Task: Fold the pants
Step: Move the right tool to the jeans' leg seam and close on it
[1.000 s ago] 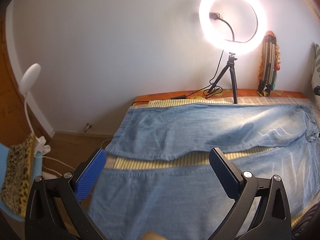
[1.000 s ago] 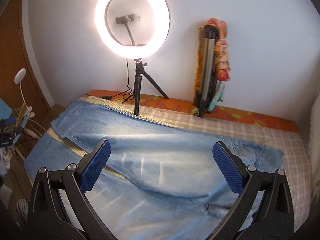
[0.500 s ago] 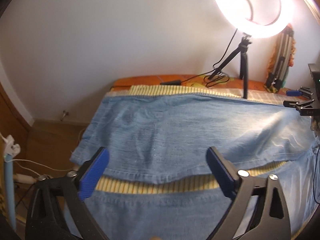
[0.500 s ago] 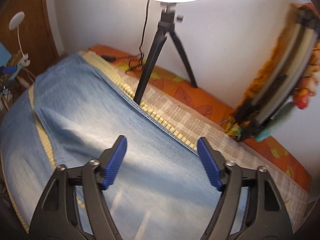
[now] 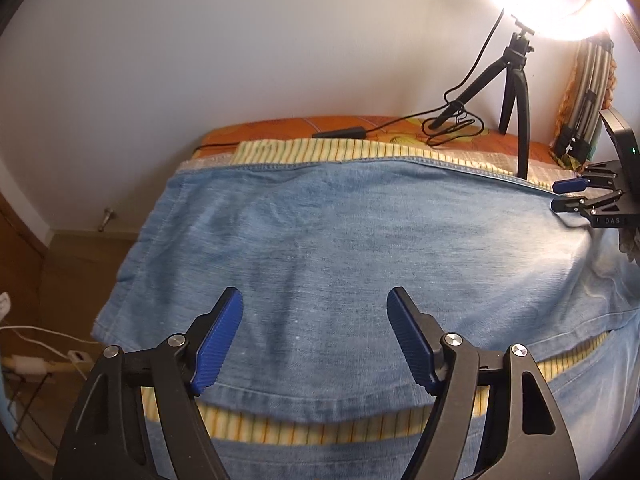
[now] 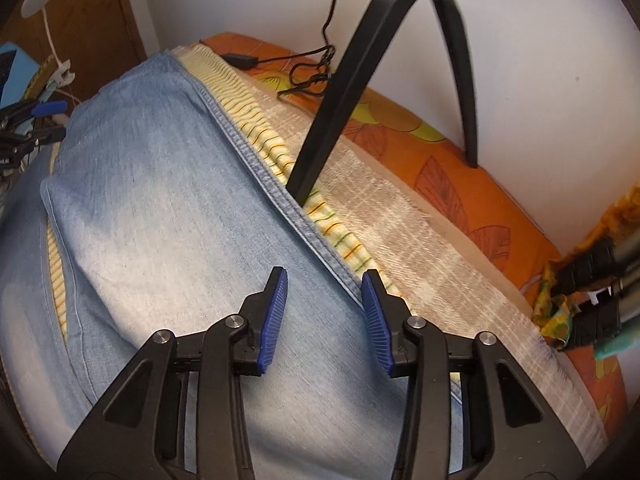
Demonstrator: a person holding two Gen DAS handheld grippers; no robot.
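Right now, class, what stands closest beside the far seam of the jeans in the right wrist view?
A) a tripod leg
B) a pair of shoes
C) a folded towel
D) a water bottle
A: the black tripod leg comes down right beside the seam of the jeans.

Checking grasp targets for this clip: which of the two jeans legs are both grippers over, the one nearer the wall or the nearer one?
The far leg, by the wall and tripod. The left gripper and right gripper are both over it, open; the striped cloth separates it from the near leg.
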